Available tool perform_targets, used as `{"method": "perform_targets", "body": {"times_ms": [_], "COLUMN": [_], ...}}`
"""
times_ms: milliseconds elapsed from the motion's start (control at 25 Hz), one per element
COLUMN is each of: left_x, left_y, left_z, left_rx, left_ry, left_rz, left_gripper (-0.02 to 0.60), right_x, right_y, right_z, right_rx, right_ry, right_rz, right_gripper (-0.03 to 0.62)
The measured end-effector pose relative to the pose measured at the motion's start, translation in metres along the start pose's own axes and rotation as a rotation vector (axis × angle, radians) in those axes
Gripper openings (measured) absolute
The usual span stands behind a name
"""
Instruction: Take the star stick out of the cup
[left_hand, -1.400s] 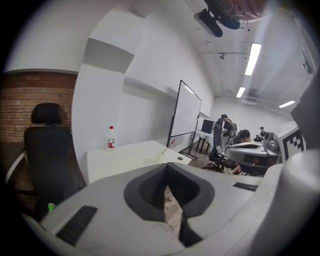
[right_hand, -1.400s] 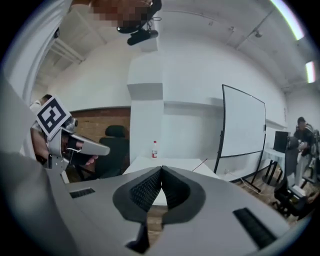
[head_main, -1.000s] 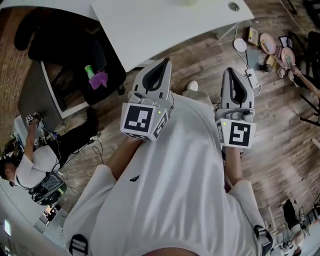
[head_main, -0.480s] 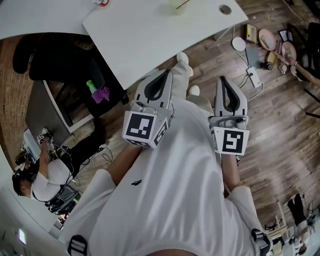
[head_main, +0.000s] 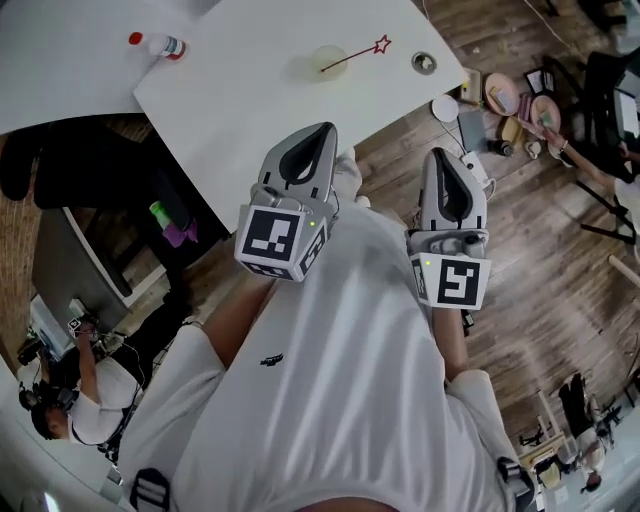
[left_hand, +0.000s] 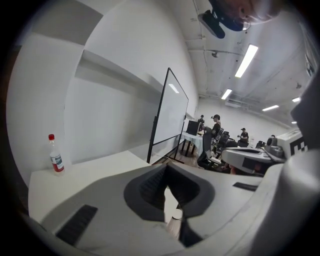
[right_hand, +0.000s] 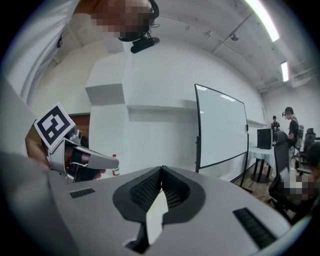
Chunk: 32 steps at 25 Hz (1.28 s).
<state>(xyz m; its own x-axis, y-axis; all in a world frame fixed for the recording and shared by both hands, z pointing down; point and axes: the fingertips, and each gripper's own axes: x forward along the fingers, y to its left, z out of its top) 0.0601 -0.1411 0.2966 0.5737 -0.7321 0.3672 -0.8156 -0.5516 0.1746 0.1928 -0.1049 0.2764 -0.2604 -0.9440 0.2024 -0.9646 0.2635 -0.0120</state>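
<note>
The white table (head_main: 250, 90) is well ahead; the left gripper (head_main: 322, 130) and right gripper (head_main: 440, 153) are both closed tight with nothing inside; the little cup (head_main: 327, 62) could tip if bumped; the thin star stick (head_main: 355, 54) leaning in it could slip

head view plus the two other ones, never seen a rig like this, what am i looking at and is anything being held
There is no robot here: a person in a white shirt holds a tool in each hand. The head view comes from a camera on the person's head, looking down at the left tool and right tool. The other two pictures come from cameras riding on each tool, looking along its jaws. On the white table ahead stand a cup with a star stick in it, and a bottle. Both tools are shut and hold nothing.
</note>
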Motion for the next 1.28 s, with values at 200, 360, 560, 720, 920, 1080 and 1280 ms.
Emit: {"method": "perform_targets", "body": {"times_ms": [200,360,560,720,920,1080,1280], "left_x": [0.032,0.044,0.051,0.057,0.064,0.070,0.081], "left_y": [0.028,0.050,0.080,0.089,0.091,0.093,0.096], "left_z": [0.008,0.010,0.014,0.007,0.008,0.011,0.004], "left_rx": [-0.037,-0.077,-0.093,-0.111,-0.112,-0.114,-0.117], "left_ry": [-0.004,-0.008,-0.004,0.023,0.027,0.023,0.038], "left_rz": [-0.013,0.002,0.018,0.039,0.052,0.057,0.062], "left_gripper": [-0.005,-0.005,-0.005,-0.005,-0.005,-0.005,-0.005], "right_x": [0.052,0.085,0.120,0.133,0.145,0.155,0.167], "right_y": [-0.014,-0.013,-0.006,-0.011,-0.015,-0.012,-0.013], "right_z": [0.009,0.014,0.012,0.009,0.005,-0.001,-0.014], "right_rx": [-0.005,-0.040,-0.069,-0.067,-0.064,-0.071,-0.049], "right_ry": [-0.001,0.005,0.033,0.056,0.072,0.085,0.109], "right_rz": [-0.002,0.016,0.050,0.062,0.083,0.109,0.123], "right_gripper": [0.005,0.005,0.005,0.005,0.005,0.005,0.006]}}
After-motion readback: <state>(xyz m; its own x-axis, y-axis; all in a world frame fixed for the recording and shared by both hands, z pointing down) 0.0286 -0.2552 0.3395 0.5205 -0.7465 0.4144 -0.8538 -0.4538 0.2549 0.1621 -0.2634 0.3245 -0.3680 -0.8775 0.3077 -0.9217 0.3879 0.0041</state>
